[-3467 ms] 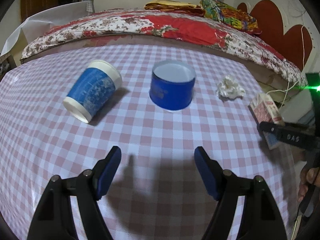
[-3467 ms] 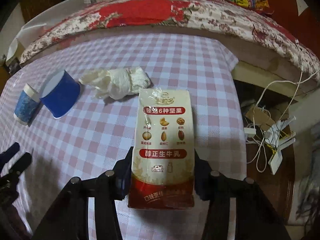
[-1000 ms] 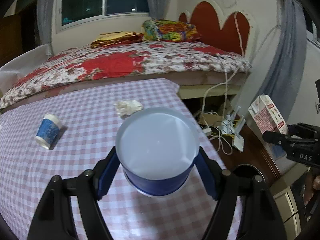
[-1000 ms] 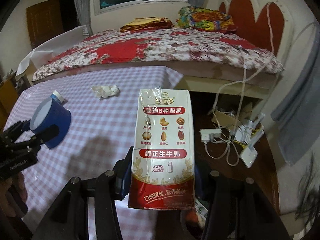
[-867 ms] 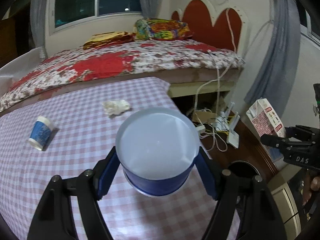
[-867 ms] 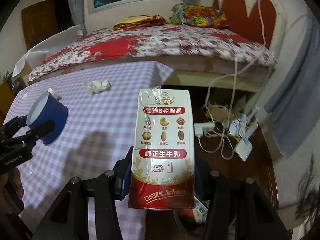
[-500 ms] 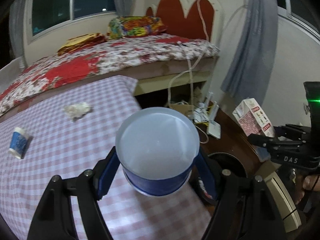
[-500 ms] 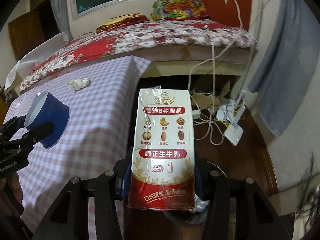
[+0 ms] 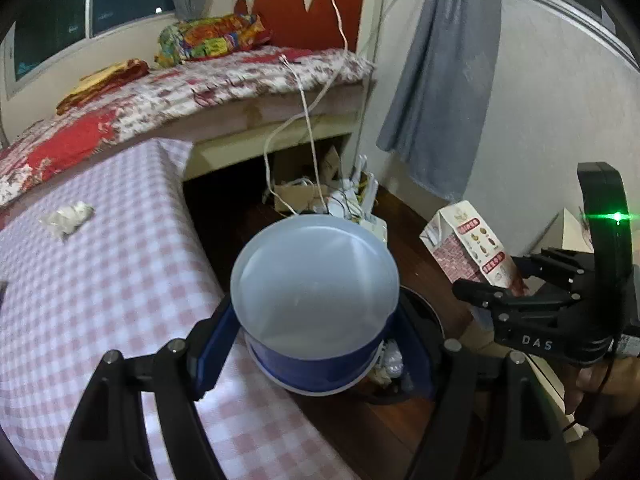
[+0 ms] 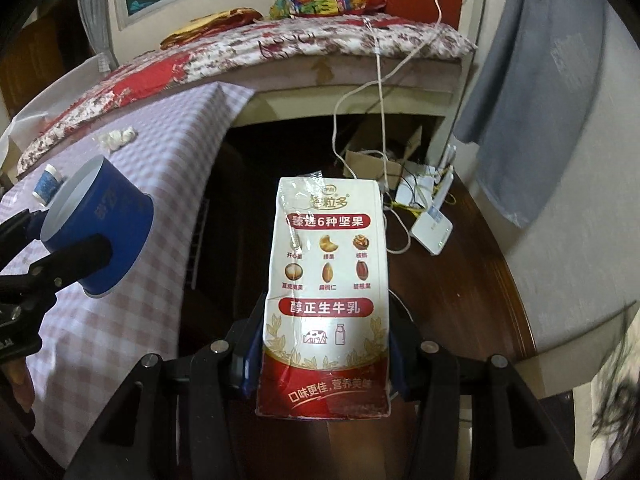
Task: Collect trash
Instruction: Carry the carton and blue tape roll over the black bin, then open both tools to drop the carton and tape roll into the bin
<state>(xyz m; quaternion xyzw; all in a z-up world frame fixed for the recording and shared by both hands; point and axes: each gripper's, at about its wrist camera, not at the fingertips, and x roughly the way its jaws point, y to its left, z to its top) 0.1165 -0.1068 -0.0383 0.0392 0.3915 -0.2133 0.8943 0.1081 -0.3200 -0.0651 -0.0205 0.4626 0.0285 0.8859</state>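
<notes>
Paper-light and crushable both: left tongs (image 9: 316,344) clamp cup (image 9: 316,304) mid-wall, right tongs (image 10: 324,356) clamp carton (image 10: 326,292) low, so squeeze gently.

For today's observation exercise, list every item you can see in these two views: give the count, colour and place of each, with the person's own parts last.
Blue cup: one, white inside, held over the table edge.
Milk carton: one, white and red, held above the floor.
Small paper cup: one, blue and white, on the table.
Crumpled tissue: one, white, on the table.
Table: one, pink-checked cloth.
Trash bin: one, dark, on the floor beside the table.
Bed: one, floral cover.
Curtain: one, grey.
Left gripper: shut on the blue cup.
Right gripper: shut on the milk carton.
</notes>
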